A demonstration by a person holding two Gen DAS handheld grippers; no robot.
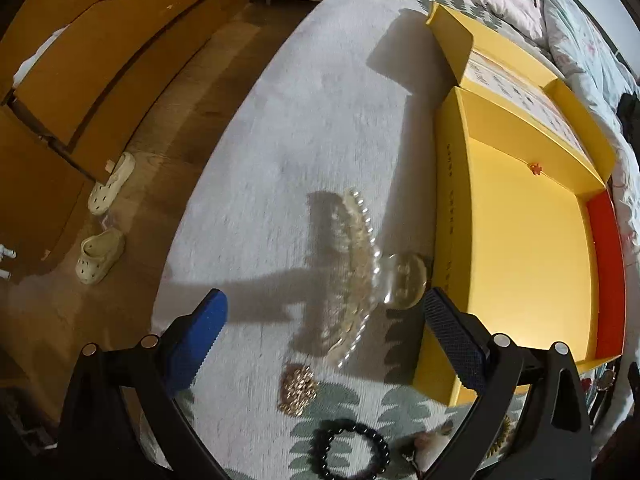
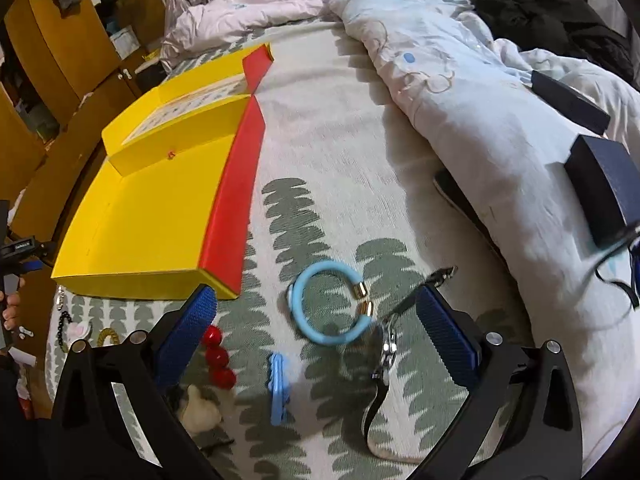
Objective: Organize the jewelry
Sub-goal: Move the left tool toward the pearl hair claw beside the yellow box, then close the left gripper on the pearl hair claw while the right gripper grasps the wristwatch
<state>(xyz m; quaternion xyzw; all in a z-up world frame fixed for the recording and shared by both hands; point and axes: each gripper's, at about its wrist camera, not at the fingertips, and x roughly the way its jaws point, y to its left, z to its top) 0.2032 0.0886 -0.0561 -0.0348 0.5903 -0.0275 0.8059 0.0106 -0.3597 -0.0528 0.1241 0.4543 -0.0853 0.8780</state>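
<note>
Jewelry lies on the bed. Left tool (image 1: 324,320) is wide open and holds nothing, above a clear pearl hair claw (image 1: 360,268) beside the yellow cardboard box (image 1: 528,248). Right tool (image 2: 316,316) is wide open, holding nothing, over a light blue bangle (image 2: 326,306) and a black-strapped watch (image 2: 386,354).

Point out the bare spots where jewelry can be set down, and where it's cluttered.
Free: the yellow box floor, and the bedspread between its red side and the duvet. Crowded: the near strip holding the blue bangle, watch, red beads and blue clip.
</note>
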